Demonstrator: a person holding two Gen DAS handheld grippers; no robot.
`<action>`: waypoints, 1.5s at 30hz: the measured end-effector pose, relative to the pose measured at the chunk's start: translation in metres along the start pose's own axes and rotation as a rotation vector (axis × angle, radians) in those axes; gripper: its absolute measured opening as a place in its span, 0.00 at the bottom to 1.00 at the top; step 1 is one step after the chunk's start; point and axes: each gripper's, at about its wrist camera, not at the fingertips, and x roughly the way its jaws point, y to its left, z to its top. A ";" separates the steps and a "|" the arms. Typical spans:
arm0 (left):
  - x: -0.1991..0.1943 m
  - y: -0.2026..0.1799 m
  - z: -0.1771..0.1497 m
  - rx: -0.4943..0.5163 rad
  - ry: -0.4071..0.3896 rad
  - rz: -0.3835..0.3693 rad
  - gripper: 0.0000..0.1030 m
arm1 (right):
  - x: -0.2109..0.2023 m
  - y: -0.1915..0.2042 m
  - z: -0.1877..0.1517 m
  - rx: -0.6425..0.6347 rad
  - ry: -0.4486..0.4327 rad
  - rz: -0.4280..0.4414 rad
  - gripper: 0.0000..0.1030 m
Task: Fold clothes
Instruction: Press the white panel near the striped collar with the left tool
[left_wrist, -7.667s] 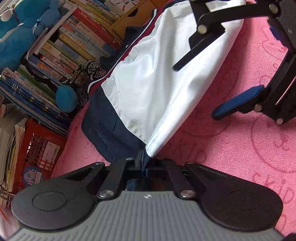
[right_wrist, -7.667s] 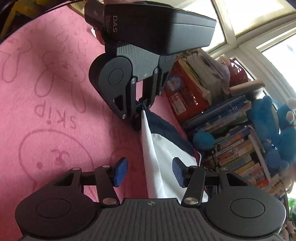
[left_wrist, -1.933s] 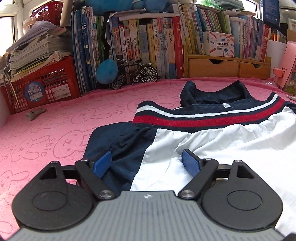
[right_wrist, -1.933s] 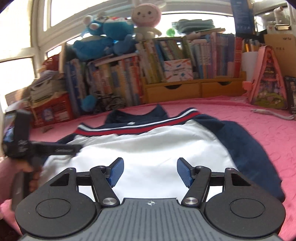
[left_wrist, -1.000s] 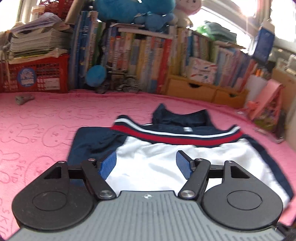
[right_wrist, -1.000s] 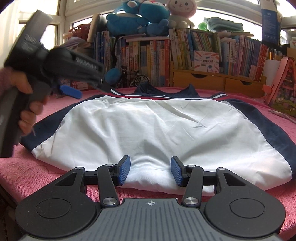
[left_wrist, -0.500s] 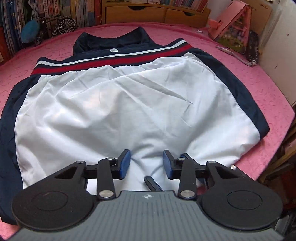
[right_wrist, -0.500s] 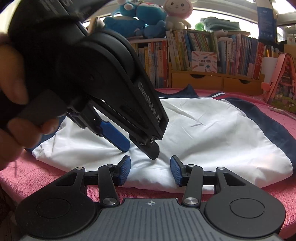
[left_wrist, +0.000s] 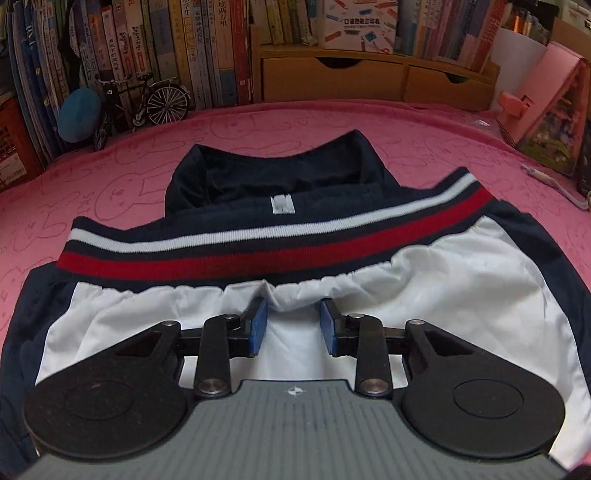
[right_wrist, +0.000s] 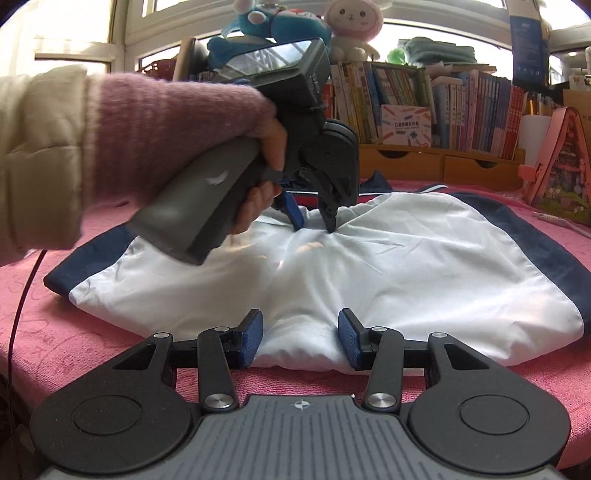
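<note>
Pink blanket (left_wrist: 424, 122), shelved books (left_wrist: 207, 48), toy bicycle (left_wrist: 147, 101), plush toys (right_wrist: 351, 26)

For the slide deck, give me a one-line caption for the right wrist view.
Left gripper pressing its open fingertips into the white jacket on the pink cloth, right gripper open at the near hem.

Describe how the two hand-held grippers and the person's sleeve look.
Each hand-held gripper has black linkages, round black discs, a ribbed grey body and blue fingers. The left one has a grey handle. The sleeve is cream, with a fuzzy pink cuff.
</note>
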 end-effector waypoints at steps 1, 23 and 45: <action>0.002 0.001 0.003 -0.002 0.001 -0.004 0.30 | 0.000 0.000 0.000 0.001 0.000 0.001 0.44; -0.094 0.011 -0.022 0.037 0.075 -0.158 0.40 | -0.002 0.000 0.000 -0.002 0.010 0.013 0.44; -0.017 0.004 -0.014 0.006 0.115 -0.035 0.37 | 0.003 0.002 0.006 0.006 0.051 0.011 0.44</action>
